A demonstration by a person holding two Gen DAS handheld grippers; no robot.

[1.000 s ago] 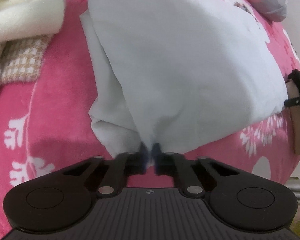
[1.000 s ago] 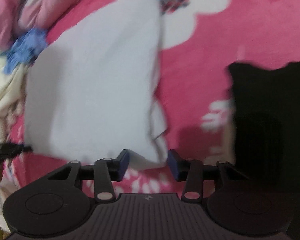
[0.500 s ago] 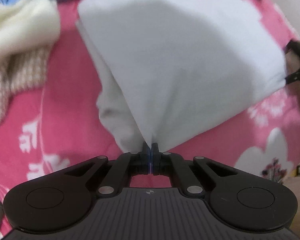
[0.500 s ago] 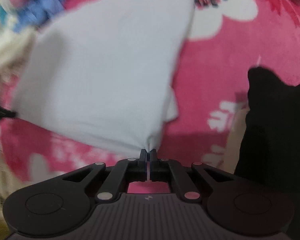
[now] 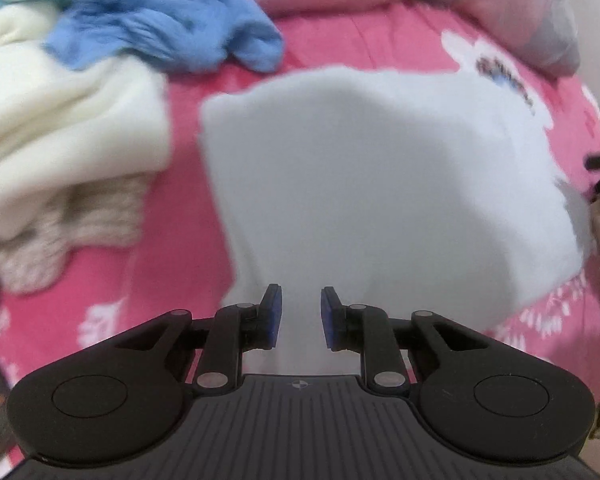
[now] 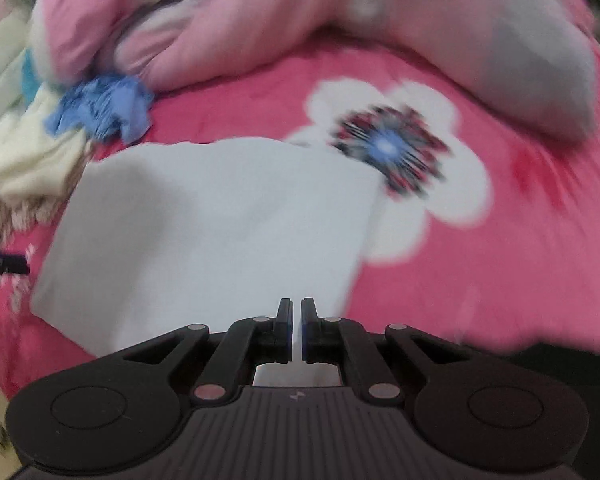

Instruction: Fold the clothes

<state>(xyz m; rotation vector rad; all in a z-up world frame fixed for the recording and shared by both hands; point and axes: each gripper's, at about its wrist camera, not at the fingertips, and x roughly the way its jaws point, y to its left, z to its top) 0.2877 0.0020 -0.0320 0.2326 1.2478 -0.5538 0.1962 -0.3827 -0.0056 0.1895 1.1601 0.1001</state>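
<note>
A white garment (image 5: 380, 184) lies folded over on the pink flowered bedspread (image 5: 332, 40); it also shows in the right wrist view (image 6: 204, 232). My left gripper (image 5: 300, 312) is open just above the garment's near edge, with nothing between its blue pads. My right gripper (image 6: 296, 320) has its jaws a narrow gap apart over the garment's near right corner; whether cloth is still pinched there is unclear. Both views are motion-blurred.
A cream knit garment (image 5: 60, 140) and a blue garment (image 5: 168, 36) lie heaped at the left. A pink and grey pillow or quilt (image 6: 340, 20) lies at the back. A dark garment (image 6: 560, 364) lies at the right wrist view's lower right.
Both grippers carried the garment's near edge forward over the rest, folding it. The left gripper then opened and let go. The right gripper's jaws have parted slightly.
</note>
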